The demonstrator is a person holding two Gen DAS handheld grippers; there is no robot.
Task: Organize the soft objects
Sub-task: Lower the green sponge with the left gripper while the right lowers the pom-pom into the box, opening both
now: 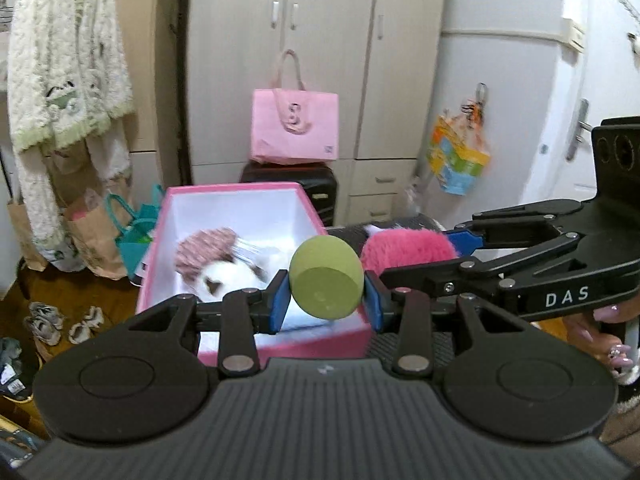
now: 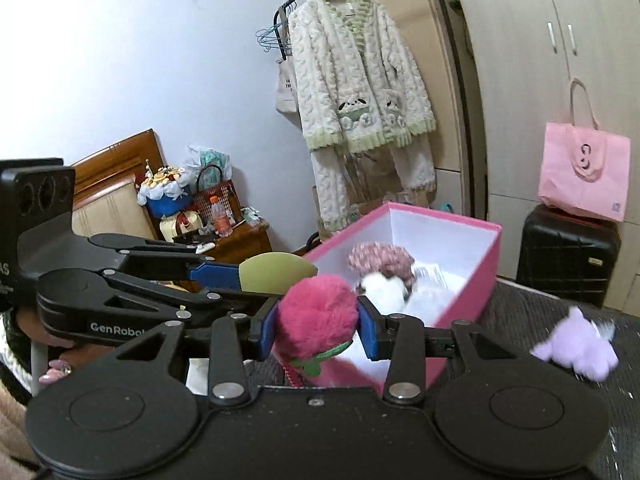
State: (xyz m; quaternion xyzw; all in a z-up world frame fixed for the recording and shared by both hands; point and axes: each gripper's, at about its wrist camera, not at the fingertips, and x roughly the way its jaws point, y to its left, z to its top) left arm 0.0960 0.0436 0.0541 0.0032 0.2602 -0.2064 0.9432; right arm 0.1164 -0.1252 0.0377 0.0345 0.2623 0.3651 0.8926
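Bedroom clutter frames the scene: a wardrobe (image 1: 320, 60) behind, a fleece robe (image 2: 360, 80) on a rack, and a pink bag (image 1: 295, 128) on a dark suitcase (image 2: 568, 256). On the dark ribbed surface (image 2: 540, 308) stands an open pink box (image 1: 224, 200), already holding a white plush with a knitted cap (image 1: 208, 252).

Both grippers hover at the box's near edge. The left gripper (image 1: 327, 300) has its jaws pressed onto a green sponge (image 1: 326, 276), an egg-shaped thing squeezed from both sides. The right gripper (image 2: 318, 330) is clamped on a pink pompom (image 2: 318, 314), with a green collar and what may be a beaded cord below it, though blur makes that unclear. A lilac plush (image 2: 576, 344) lies loose on the surface, well to the right of the box.

The risks seem plain. The two tools are close together, so crossing paths over the box could knock them against each other. The sponge is round and springy, and could squirt out sideways if the grip slackens early, before it is over the opening. The pompom's dangling tail could catch on the box wall, tipping or dragging the light box. Fur may also cling to a pad on release.
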